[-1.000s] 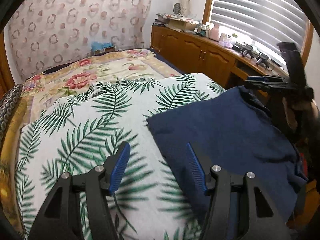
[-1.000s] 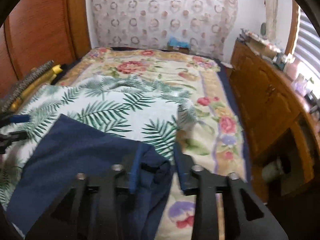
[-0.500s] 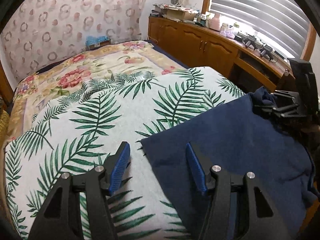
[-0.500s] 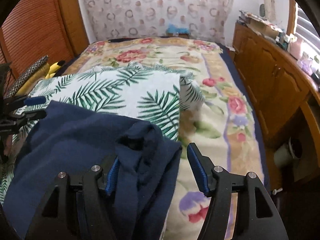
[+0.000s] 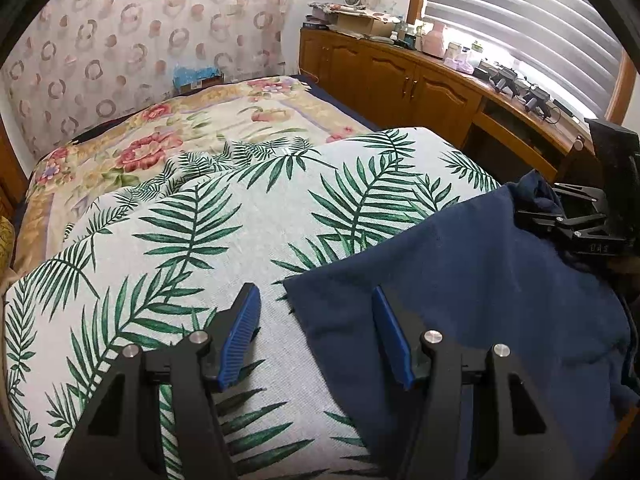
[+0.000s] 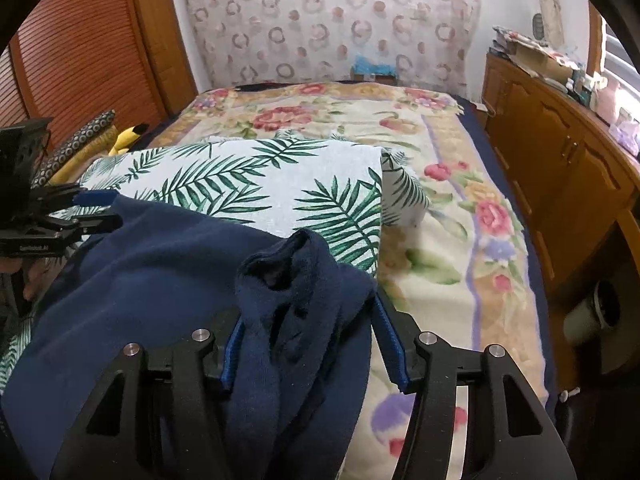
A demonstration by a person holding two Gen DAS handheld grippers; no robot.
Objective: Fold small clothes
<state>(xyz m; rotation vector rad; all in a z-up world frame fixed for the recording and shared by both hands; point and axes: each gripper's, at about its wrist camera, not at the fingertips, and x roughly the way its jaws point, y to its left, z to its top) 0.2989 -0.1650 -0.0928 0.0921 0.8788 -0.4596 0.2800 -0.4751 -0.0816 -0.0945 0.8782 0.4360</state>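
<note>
Navy knit garment (image 5: 480,280) on palm-leaf woven cloth (image 5: 240,220).
We note left tongs (image 5: 316,336) apart astride its corner; right tongs (image 6: 308,344) apart around bunched folds.

bed (image 6: 440,184) | floral blanket (image 5: 168,136) | palm-leaf cloth (image 5: 224,216) on blanket | navy garment (image 5: 480,280) on cloth

Wooden cabinets (image 5: 404,80) (beneath window blinds (image 5: 520,12))

we count one navy garment (image 6: 152,280), one palm-leaf cloth (image 5: 224,232), one floral bedspread (image 6: 448,208), two tools, left tool (image 5: 316,332) and right tool (image 6: 308,344).
</note>
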